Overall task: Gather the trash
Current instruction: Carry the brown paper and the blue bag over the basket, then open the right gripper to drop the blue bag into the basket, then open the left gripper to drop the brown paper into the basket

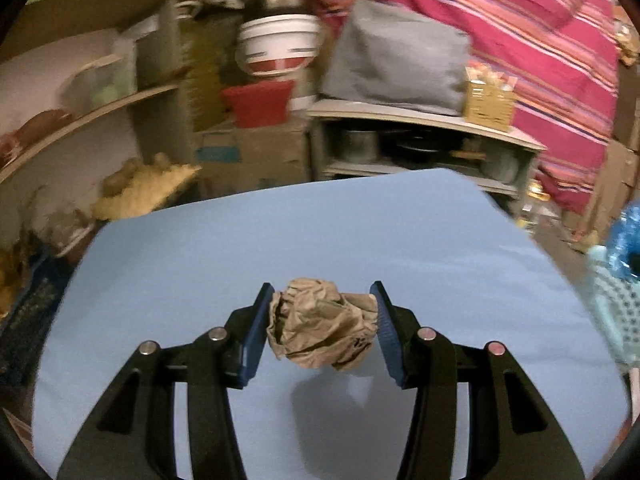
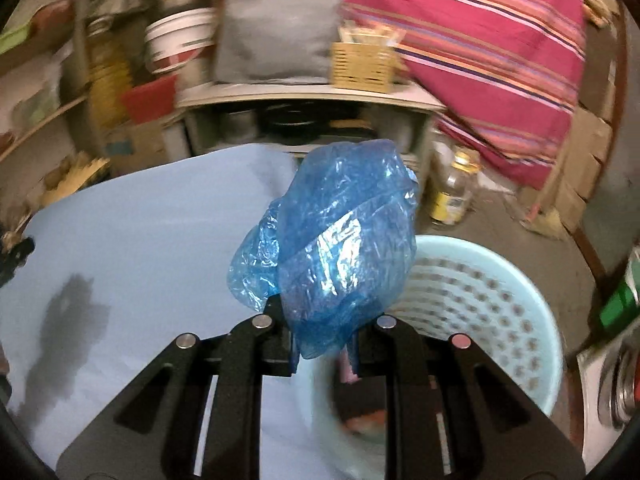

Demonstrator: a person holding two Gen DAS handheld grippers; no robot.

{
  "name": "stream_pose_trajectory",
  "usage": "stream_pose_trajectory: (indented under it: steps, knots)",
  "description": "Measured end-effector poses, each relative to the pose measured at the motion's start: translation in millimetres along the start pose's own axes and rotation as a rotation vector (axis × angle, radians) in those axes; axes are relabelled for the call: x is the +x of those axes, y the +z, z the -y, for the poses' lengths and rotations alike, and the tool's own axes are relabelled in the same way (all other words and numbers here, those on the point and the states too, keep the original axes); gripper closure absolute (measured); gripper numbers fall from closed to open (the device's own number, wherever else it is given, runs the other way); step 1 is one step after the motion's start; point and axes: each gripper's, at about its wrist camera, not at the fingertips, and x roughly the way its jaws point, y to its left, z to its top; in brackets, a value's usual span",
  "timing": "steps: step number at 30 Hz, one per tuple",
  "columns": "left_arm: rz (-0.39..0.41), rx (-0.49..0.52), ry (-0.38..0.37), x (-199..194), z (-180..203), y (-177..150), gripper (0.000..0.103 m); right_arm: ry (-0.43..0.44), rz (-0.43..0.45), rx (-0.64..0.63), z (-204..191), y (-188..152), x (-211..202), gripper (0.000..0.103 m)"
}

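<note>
In the left wrist view a crumpled brown paper ball (image 1: 322,324) hangs above the light blue table (image 1: 280,232), casting a shadow below. My left gripper (image 1: 322,330) is shut on it, blue pads pressing both sides. In the right wrist view my right gripper (image 2: 320,334) is shut on a crinkled blue plastic bag (image 2: 336,240) that billows up over the fingertips and hides them. Behind and below the bag stands a pale blue perforated basket (image 2: 492,288) beside the table's right edge (image 2: 160,248); something dark and reddish lies inside it. The bag and basket also show at the left wrist view's right edge (image 1: 626,236).
Behind the table stands a low shelf unit (image 1: 420,140) with pots, a grey bundle (image 1: 396,60) and a woven box (image 1: 488,100) on top. A striped red cloth (image 2: 480,40) hangs at the right. A bottle (image 2: 452,192) stands on the floor near the basket. Cluttered shelves fill the left.
</note>
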Motion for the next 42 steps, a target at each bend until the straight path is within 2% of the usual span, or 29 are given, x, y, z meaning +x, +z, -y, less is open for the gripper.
stream_pose_trajectory:
  steps: [6,9,11,12,13,16,20,22,25,28,32,37,38,39,41,42]
  knots:
    - [0.040,0.034,-0.099,-13.8,86.7,12.5,0.054,-0.054,-0.023,0.075,73.0,-16.0,-8.9,0.085]
    - [0.036,0.058,-0.146,-12.0,132.4,14.9,0.054,-0.064,-0.053,0.080,92.5,-26.4,-8.0,0.084]
    - [0.028,0.068,-0.170,-9.4,158.0,13.6,0.054,-0.061,-0.054,0.087,100.4,-30.5,-9.7,0.080]
    - [0.021,0.076,-0.183,-8.3,172.5,12.8,0.054,-0.065,-0.051,0.090,103.1,-31.7,-11.0,0.075]
    - [0.015,0.082,-0.196,-7.4,185.9,12.2,0.054,-0.068,-0.052,0.089,103.8,-31.9,-11.0,0.064]
    - [0.008,0.102,-0.216,-6.1,215.5,13.3,0.054,-0.064,-0.037,0.097,108.2,-32.2,-13.9,0.053]
    - [0.027,0.145,-0.221,-9.2,249.8,16.7,0.054,-0.051,-0.024,0.131,118.2,-35.5,-21.2,0.045]
    - [0.033,0.155,-0.227,-7.0,261.1,19.6,0.054,-0.060,-0.009,0.139,121.9,-35.0,-27.6,0.031]
    - [0.030,0.165,-0.252,-4.2,281.3,19.6,0.054,-0.090,0.033,0.169,132.7,-37.9,-41.6,0.018]
    - [0.027,0.191,-0.270,0.9,304.7,16.2,0.053,-0.121,0.062,0.199,145.8,-41.0,-53.7,0.013]
    - [0.022,0.229,-0.289,10.3,336.0,11.4,0.052,-0.122,0.067,0.245,162.7,-45.6,-58.5,0.012]
    - [-0.002,0.224,-0.322,17.8,352.2,13.2,0.052,-0.119,0.075,0.265,171.0,-46.6,-60.5,0.012]
    - [-0.002,0.228,-0.324,17.6,355.3,13.5,0.049,-0.118,0.074,0.269,171.9,-46.6,-60.2,0.012]
    - [-0.003,0.233,-0.325,17.0,357.7,14.0,0.038,-0.117,0.073,0.272,172.5,-46.4,-59.5,0.012]
    - [0.010,0.230,-0.311,14.8,359.4,15.1,0.023,-0.118,0.070,0.275,173.1,-46.6,-58.6,0.012]
    - [0.019,0.231,-0.302,13.4,358.8,15.5,0.023,-0.121,0.070,0.275,173.4,-46.6,-58.7,0.012]
